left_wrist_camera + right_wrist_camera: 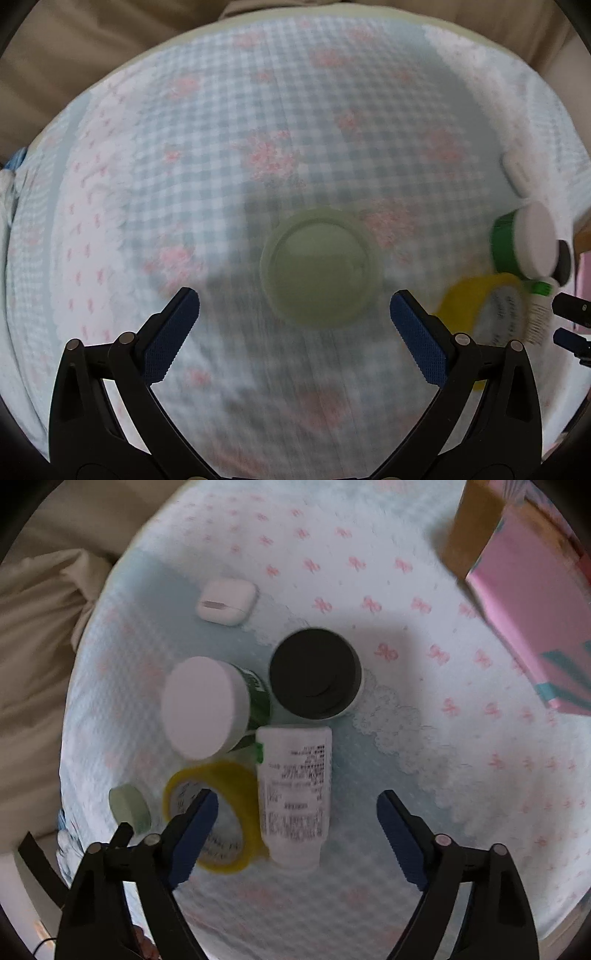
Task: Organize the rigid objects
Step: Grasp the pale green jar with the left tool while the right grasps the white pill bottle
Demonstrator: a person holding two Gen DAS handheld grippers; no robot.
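because each gripper looks set to take its own item, the left gripper (294,306) hangs wide open, empty, over the pale green lid (319,266), while the right gripper (297,808), open and empty, straddles the white tube (293,794) lying on the tablecloth (424,602).

Home setting, likely a bedroom or sitting corner.
Round table under a blue gingham cloth (184,155) printed with pink bows and flowers; beige bedding or upholstery (33,635) alongside. Household bits on top: white earbud case (226,602), cream jar (207,707), lotion tube (293,797).
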